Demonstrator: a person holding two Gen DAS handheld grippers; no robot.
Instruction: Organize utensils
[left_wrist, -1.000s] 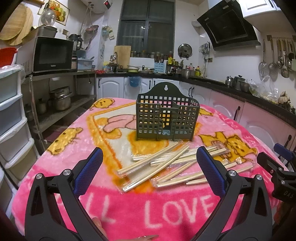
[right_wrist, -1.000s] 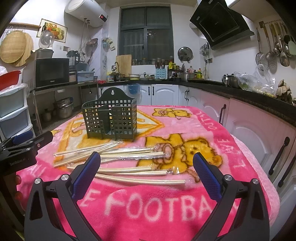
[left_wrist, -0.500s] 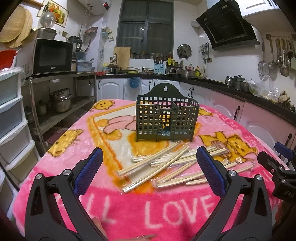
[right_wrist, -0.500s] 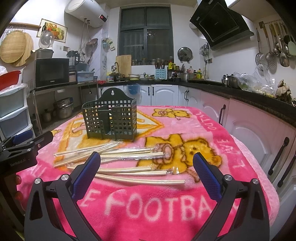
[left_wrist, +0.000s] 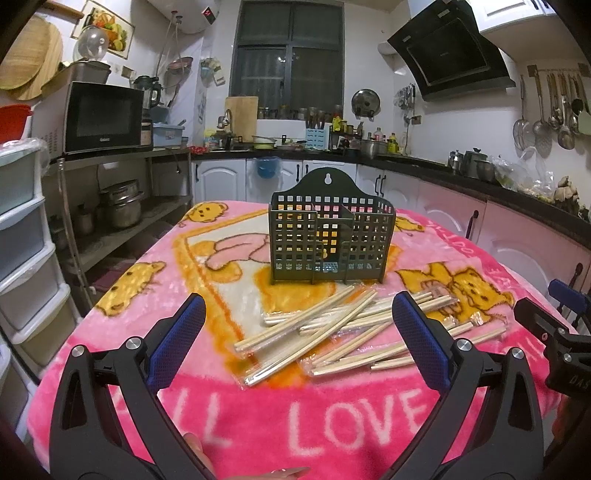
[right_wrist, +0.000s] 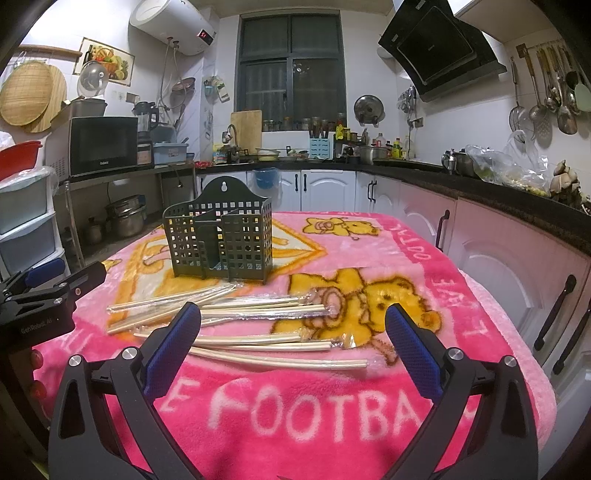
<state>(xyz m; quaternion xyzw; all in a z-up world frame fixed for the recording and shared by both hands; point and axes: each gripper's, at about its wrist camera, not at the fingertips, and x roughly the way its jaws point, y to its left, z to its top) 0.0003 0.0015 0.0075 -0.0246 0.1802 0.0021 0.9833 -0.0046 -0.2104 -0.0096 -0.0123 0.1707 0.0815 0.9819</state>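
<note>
Left wrist view: the left tool (left_wrist: 297, 319) is spread wide and empty at the bottom of the frame — wrapped chopsticks (left_wrist: 343, 328) lie scattered mid-frame on the pink blanket (left_wrist: 221, 402) over the desk, just below the dark holder (left_wrist: 330, 236).

Right wrist view: the right tool (right_wrist: 293, 332) is also spread and empty — chopsticks (right_wrist: 255, 325) centre, holder (right_wrist: 219, 236) upper left.

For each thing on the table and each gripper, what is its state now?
Left gripper: open, holding nothing.
Right gripper: open, holding nothing.
Chopsticks: wrapped in clear plastic, lying scattered on the blanket.
Holder: upright behind the chopsticks, no chopsticks in it.
</note>
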